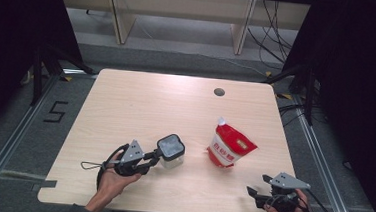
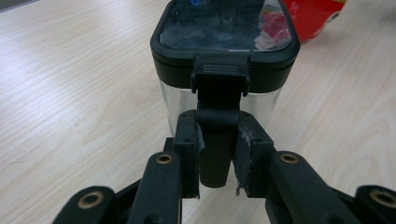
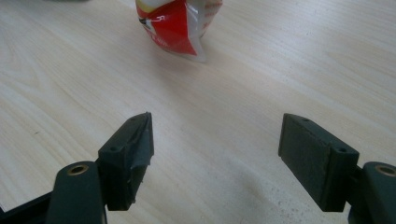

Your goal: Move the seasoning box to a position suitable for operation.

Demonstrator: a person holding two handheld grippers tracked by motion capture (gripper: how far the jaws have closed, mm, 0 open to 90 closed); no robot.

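Low in the frame, the left gripper (image 2: 217, 163) has its jaws clamped on the container's latch handle (image 2: 217, 140); keep that grip square. The clear container (image 1: 171, 150) sits centre-left on the table (image 1: 141, 102), the red pouch (image 1: 229, 146) beyond. The right gripper (image 3: 217, 158) rests with its jaws spread, empty.

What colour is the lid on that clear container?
Black-rimmed with a see-through top; the lid on the clear container shows best in the left gripper view.
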